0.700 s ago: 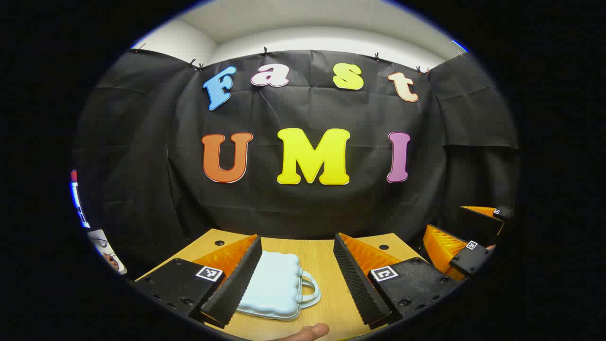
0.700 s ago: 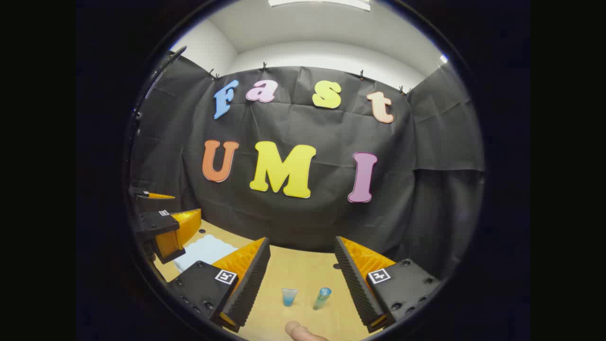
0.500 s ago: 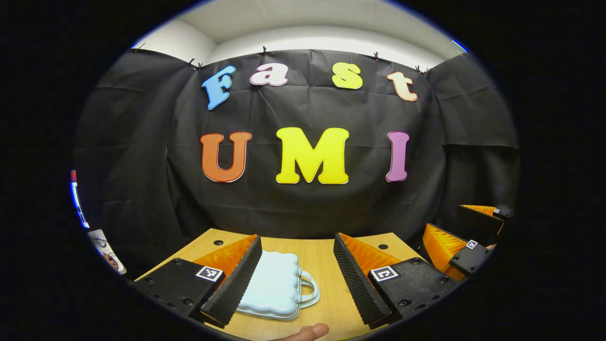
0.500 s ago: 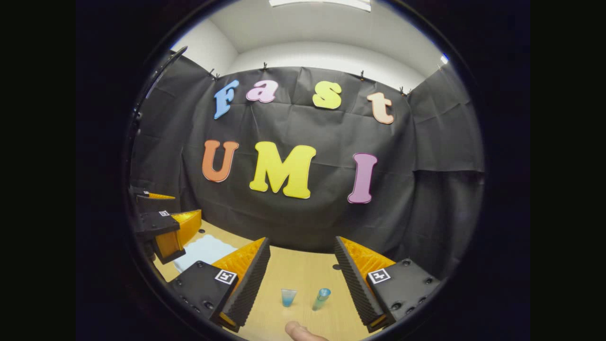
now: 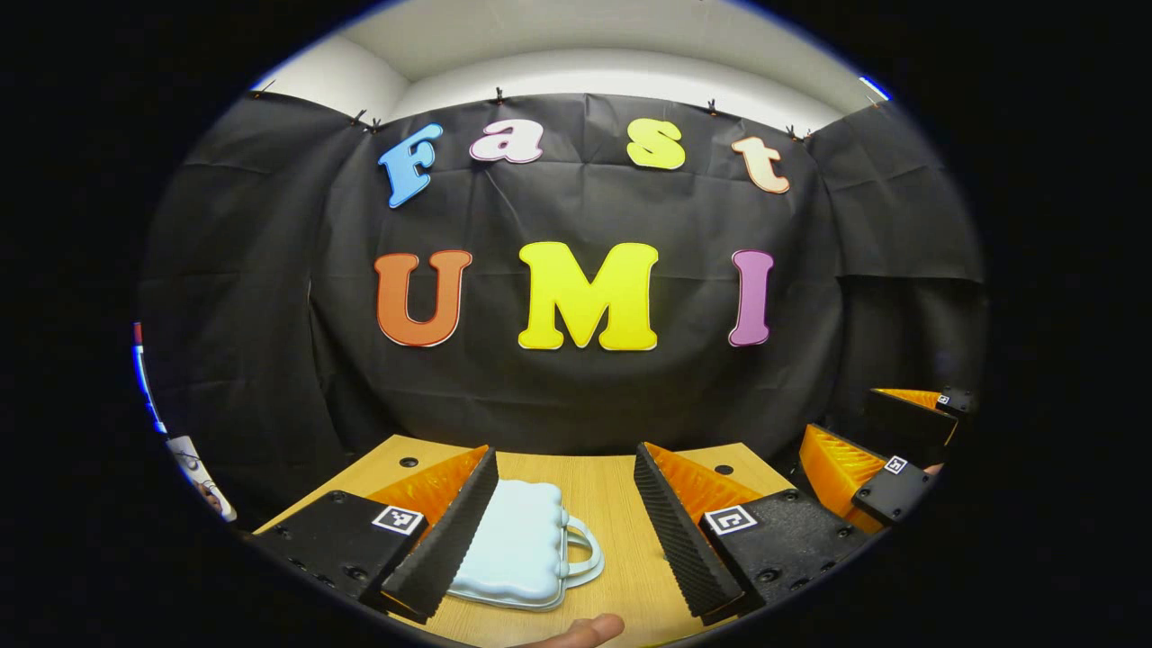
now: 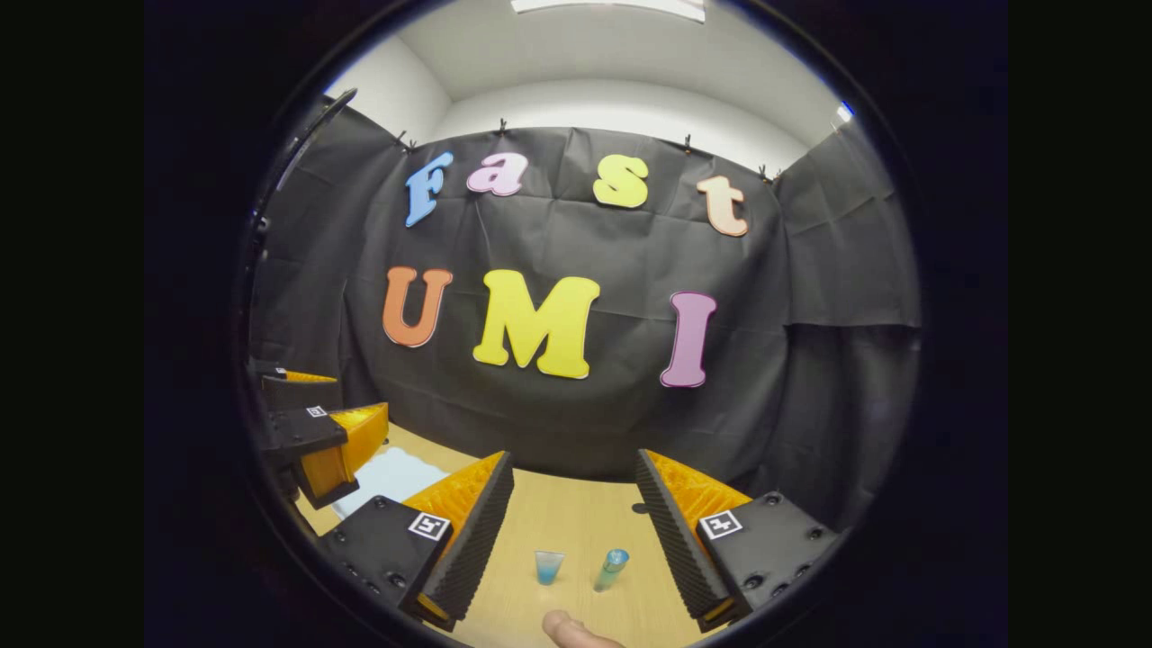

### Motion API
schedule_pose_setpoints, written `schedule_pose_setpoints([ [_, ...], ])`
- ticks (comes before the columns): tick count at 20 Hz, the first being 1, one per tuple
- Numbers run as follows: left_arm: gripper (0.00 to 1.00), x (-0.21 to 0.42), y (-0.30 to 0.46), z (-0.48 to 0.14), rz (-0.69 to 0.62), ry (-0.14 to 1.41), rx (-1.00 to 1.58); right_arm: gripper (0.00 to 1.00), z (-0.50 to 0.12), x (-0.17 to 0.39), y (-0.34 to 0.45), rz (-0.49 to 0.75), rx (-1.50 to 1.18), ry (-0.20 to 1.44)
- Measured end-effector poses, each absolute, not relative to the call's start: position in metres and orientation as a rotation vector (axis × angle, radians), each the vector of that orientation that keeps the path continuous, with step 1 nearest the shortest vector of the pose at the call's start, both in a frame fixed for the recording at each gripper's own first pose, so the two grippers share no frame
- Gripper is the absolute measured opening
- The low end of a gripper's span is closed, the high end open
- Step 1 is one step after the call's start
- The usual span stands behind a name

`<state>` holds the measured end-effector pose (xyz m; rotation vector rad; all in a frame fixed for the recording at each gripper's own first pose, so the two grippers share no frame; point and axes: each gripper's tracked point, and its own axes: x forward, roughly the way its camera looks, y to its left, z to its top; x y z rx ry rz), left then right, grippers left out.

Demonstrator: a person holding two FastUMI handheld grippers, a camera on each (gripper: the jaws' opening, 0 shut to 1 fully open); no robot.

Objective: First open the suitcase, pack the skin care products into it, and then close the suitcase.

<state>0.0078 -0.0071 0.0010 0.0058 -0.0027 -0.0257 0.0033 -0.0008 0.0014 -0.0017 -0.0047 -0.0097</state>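
The left gripper (image 5: 562,531) is hovering wide open, empty, the shut suitcase (image 5: 513,549) at its 7 o'clock, likely for opening. The right gripper (image 6: 571,531) is gaping empty over two bottles (image 6: 549,565) at 6 o'clock.

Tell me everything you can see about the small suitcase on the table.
The suitcase is pale blue, looks like moulded plastic with scalloped edges, and has a loop handle on one side. It lies flat and closed on the wooden table, between the open left gripper fingers, which hover without touching it.

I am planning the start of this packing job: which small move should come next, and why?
Probably lower the left gripper toward the suitcase to open it: it lies shut on the table, while the two blue skin care products wait before the open right gripper.
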Motion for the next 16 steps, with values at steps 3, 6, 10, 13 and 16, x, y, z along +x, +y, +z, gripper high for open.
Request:
schedule_pose_setpoints([
  [3, 0.97, 0.009, -0.011, -0.002, -0.037, 0.004, 0.004, 0.82, 0.002, 0.005, -0.004, -0.017, 0.0, -0.003],
  [6, 0.97, 0.012, -0.01, -0.002, -0.036, 0.005, 0.01, 0.82, 0.0, 0.008, -0.005, -0.022, 0.006, 0.003],
  [10, 0.97, 0.015, -0.01, -0.008, -0.037, 0.013, 0.012, 0.82, -0.001, 0.012, -0.005, -0.023, 0.004, 0.004],
  [13, 0.97, 0.018, -0.011, -0.018, -0.047, 0.034, 0.026, 0.82, -0.007, 0.014, -0.006, -0.031, 0.0, 0.015],
  [16, 0.97, 0.023, -0.023, -0.039, -0.096, 0.068, 0.038, 0.82, -0.016, 0.017, -0.017, -0.057, -0.007, 0.037],
])
